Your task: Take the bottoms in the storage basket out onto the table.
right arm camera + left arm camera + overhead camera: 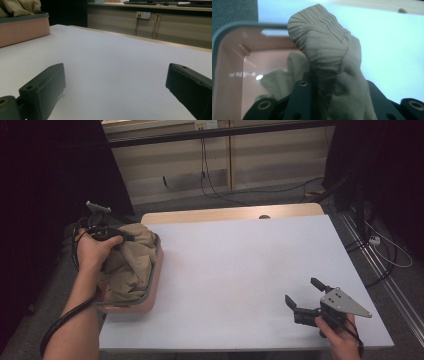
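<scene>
Left gripper (329, 100) clamped on beige cloth (332, 60), lifting it clear of the pink bin (150, 290); right gripper (306, 299) open, parked near right.

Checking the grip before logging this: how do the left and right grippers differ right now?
The left gripper is shut on the beige cloth over the pink bin; the right gripper is open and holds nothing, low over the white table. Both have black jaws.
</scene>
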